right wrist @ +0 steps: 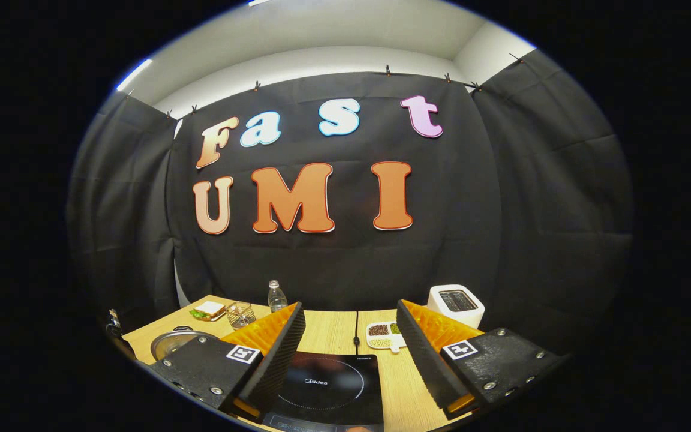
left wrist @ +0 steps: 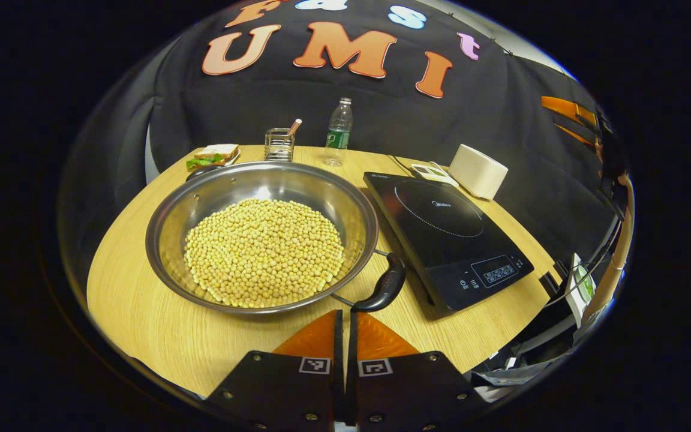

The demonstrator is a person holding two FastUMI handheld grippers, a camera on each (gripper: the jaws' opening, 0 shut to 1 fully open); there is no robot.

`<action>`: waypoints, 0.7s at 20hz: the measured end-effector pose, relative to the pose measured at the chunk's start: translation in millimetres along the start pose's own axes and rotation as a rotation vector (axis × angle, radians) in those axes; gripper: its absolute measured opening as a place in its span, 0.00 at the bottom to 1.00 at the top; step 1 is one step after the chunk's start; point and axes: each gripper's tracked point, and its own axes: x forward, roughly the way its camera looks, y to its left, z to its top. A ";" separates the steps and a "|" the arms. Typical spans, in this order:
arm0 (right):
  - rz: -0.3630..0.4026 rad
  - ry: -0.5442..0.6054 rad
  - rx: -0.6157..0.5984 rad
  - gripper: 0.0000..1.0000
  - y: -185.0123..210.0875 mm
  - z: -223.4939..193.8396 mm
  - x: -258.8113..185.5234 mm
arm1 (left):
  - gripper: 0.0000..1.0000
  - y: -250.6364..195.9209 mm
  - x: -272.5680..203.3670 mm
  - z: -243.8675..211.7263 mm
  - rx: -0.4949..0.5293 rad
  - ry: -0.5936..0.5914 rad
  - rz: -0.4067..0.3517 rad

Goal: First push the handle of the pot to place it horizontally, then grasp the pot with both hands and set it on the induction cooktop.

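In the left gripper view I look down on a round wooden table [left wrist: 141,318] against the black cloth wall; the pot [left wrist: 261,237], full of beans [left wrist: 264,252], sits left of centre, just beside the cooktop [left wrist: 447,237] on its right; the pot's black handle [left wrist: 384,288] points toward me and to the right, its end just ahead of my left claw [left wrist: 345,318], whose fingers are pressed together on nothing; bare wood runs along the near edge left of the pot; at the far edge stand a sandwich [left wrist: 213,155], a rack [left wrist: 278,144], a bottle [left wrist: 338,132] and a white box [left wrist: 477,171].

In the right gripper view my right claw [right wrist: 350,333] hangs with fingers wide apart above the cooktop [right wrist: 327,384]; a pot rim [right wrist: 171,343] shows at the left; a snack tray [right wrist: 384,335] and the white box [right wrist: 456,303] sit beyond; open room rises above the table.
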 end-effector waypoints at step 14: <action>-0.077 -0.022 0.001 0.95 -36.4 2.7 -5.6 | 0.03 -17.0 42.5 28.4 0.036 -0.013 0.038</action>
